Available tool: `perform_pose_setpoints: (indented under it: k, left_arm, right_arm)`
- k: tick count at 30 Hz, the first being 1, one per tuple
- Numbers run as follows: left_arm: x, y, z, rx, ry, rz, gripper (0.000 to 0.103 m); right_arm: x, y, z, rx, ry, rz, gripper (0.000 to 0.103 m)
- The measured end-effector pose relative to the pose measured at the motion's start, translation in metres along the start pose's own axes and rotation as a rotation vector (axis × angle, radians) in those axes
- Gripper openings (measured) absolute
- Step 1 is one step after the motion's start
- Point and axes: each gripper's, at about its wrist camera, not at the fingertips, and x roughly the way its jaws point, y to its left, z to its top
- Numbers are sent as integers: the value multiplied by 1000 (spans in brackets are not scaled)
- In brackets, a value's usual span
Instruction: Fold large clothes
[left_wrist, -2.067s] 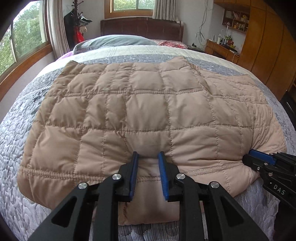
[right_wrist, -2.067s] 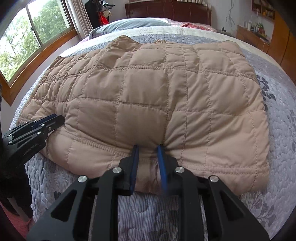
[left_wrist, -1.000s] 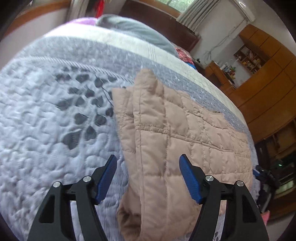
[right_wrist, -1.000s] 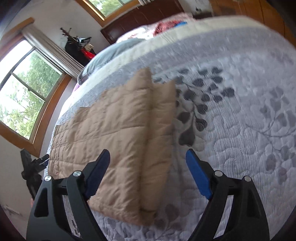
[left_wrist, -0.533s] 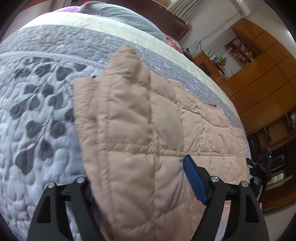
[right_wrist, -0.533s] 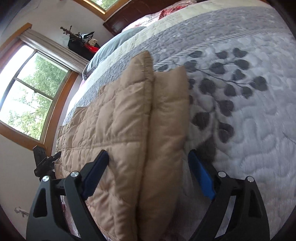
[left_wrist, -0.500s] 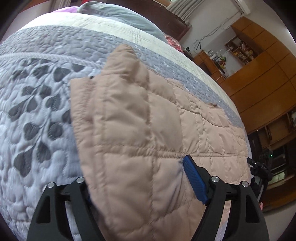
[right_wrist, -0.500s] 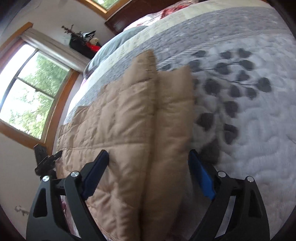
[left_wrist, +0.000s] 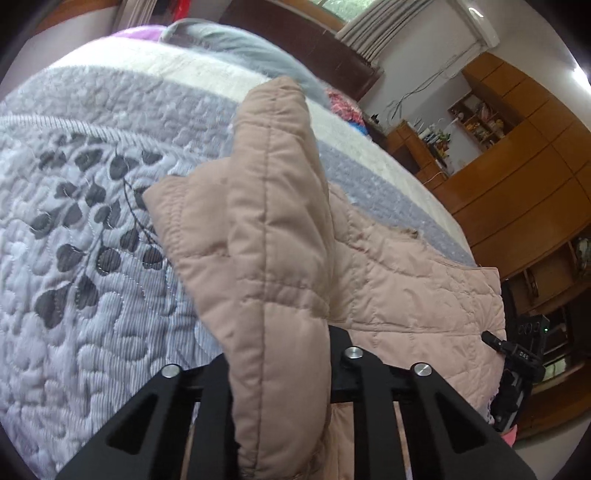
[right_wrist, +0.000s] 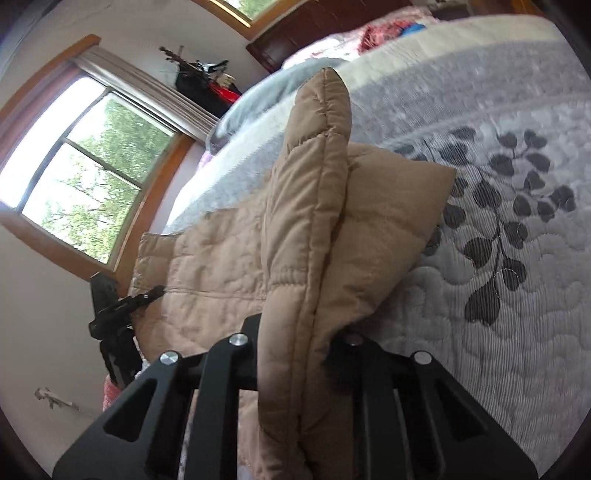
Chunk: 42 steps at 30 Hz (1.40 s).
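Observation:
A tan quilted jacket (left_wrist: 399, 280) lies folded on the grey quilted bed cover (left_wrist: 74, 258). My left gripper (left_wrist: 279, 354) is shut on the jacket's left end, and the pinched fabric stands up in a ridge that hides the fingertips. My right gripper (right_wrist: 295, 343) is shut on the jacket's right end (right_wrist: 306, 229), which also stands up in a ridge. Each gripper shows small at the far end of the jacket in the other's view: the right gripper (left_wrist: 502, 345) and the left gripper (right_wrist: 142, 297).
The bed's cover (right_wrist: 498, 295) has a dark leaf print beside each jacket end. A grey pillow (left_wrist: 236, 44) and dark headboard (left_wrist: 295, 40) lie at the far end. Wooden cabinets (left_wrist: 517, 177) stand on one side, a window (right_wrist: 88, 192) on the other.
Both grippers were open around the jacket's ends half a second ago. Now both have closed on the fabric, which has bunched up into raised ridges.

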Motion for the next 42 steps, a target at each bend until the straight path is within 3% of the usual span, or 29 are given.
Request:
perform_pose_setpoints:
  k: [10, 16, 23, 29, 35, 42]
  left_arm:
    - [-96, -38, -45, 113, -59, -17, 15]
    - [-144, -26, -88, 136, -62, -12, 15]
    - [-118, 4, -122, 132, -7, 83, 18]
    - [-90, 37, -141, 87, 26, 121, 33]
    - [-84, 52, -149, 59, -1, 67, 38]
    - [-83, 45, -158, 98, -35, 105, 40]
  right_arm:
    - [-80, 54, -47, -99, -4, 58, 15]
    - [-87, 68, -89, -114, 48, 65, 16]
    - [-57, 67, -125, -96, 122, -22, 18]
    - [-35, 32, -132, -10, 146, -38, 23]
    - [-15, -4, -140, 93, 162, 54, 28]
    - [-14, -16, -147, 116, 119, 114, 28]
